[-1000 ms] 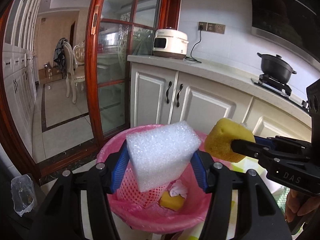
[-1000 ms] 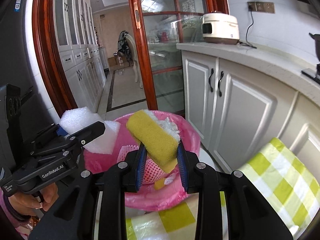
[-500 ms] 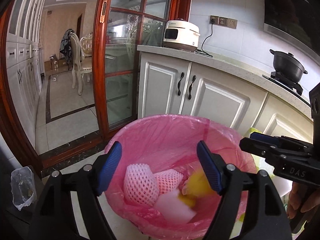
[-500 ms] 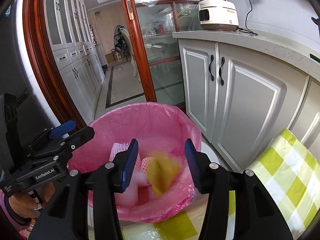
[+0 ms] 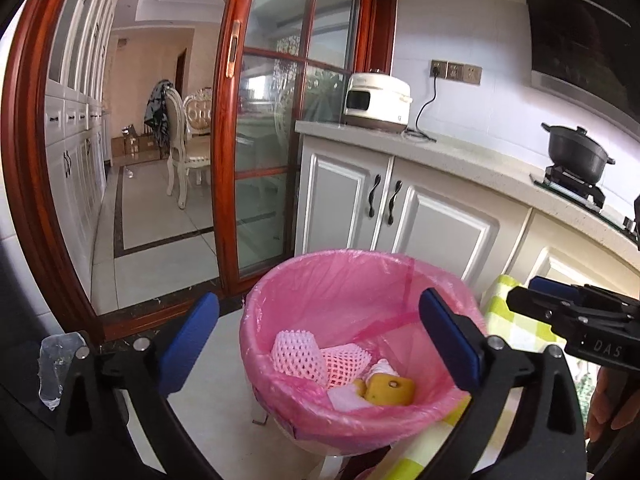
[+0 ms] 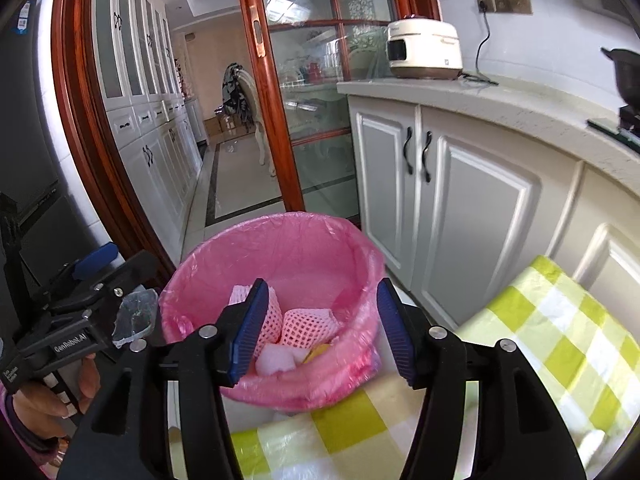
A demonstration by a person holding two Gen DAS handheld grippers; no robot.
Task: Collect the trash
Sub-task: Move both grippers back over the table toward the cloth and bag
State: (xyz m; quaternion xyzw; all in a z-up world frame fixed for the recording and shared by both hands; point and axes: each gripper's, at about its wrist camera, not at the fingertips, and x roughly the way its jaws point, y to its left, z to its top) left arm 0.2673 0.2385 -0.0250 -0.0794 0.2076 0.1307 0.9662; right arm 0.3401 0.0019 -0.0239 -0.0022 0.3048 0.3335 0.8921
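Note:
A bin lined with a pink bag (image 5: 340,276) stands on the floor beside the table; it also shows in the right wrist view (image 6: 280,236). Inside lie pink foam nets (image 5: 296,350), a white foam block (image 5: 344,398) and a yellow sponge (image 5: 390,390). The nets (image 6: 304,326) and the white foam (image 6: 274,358) show in the right wrist view too. My left gripper (image 5: 320,340) is open and empty above the bin. My right gripper (image 6: 320,328) is open and empty above the bin's near rim.
A green-checked tablecloth (image 6: 540,332) covers the table at the near right. White cabinets (image 5: 400,208) with a counter, a rice cooker (image 5: 378,102) and a black pot (image 5: 576,154) stand behind the bin. A red-framed glass door (image 5: 264,128) is at left. A crumpled clear plastic piece (image 5: 56,368) lies at far left.
Both grippers opened. The white foam block fell from the left gripper and the yellow sponge from the right gripper into the bin. Both grippers have since drawn back a little.

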